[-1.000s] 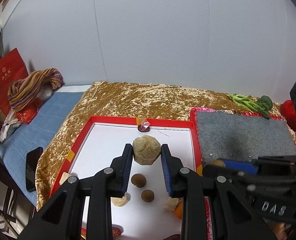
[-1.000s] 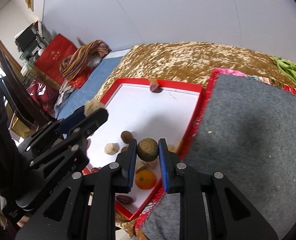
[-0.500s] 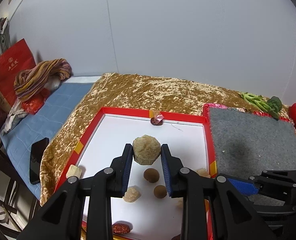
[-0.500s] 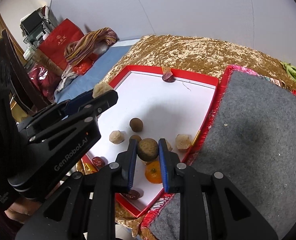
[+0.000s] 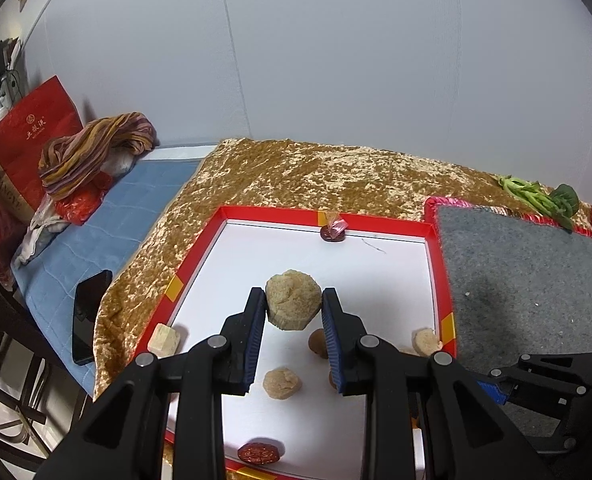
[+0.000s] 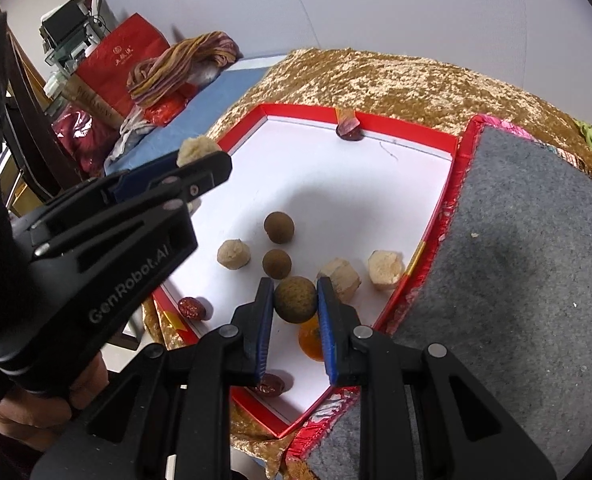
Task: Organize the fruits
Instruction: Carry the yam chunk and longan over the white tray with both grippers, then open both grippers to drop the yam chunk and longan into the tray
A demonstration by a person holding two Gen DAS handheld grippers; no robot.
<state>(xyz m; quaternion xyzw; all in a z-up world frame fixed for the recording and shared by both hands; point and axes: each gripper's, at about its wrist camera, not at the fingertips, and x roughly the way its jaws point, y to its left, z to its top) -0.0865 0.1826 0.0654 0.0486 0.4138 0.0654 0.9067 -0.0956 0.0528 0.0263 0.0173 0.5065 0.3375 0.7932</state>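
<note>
while both tongs are loaded, we judge the sorting barely begun: our left gripper (image 5: 294, 312) is clamped on a pale rough lump (image 5: 293, 305), held at frame centre above the white floor of the red tray (image 5: 376, 222), and our right gripper (image 6: 295, 300) pinches a round brown fruit (image 6: 295, 299) low in its view, over the tray's near corner. neither piece has been set anywhere yet.

left in the tray we see two more brown fruits (image 6: 279, 227), several pale lumps (image 6: 234, 254), an orange (image 6: 311, 339) partly hidden behind the right fingers, wrinkled red dates (image 6: 192, 308) near the lower rim, and a dark wrapped piece (image 5: 333, 232) against the far rim. one pale cube (image 5: 165, 339) rests on the tray's left edge. the grey felt mat (image 5: 524, 288) at the right of the frame is bare, so if that is the destination, nearly everything remains to be moved.

outward, the tray and mat lie on a gold crushed-velvet cloth (image 5: 316, 176), with leafy greens (image 5: 544, 198) at its far right. at left are a blue quilted surface with a dark phone (image 5: 90, 316), a striped bundle of fabric (image 5: 96, 148), a red paper bag (image 5: 28, 136), and a plain pale wall behind.
</note>
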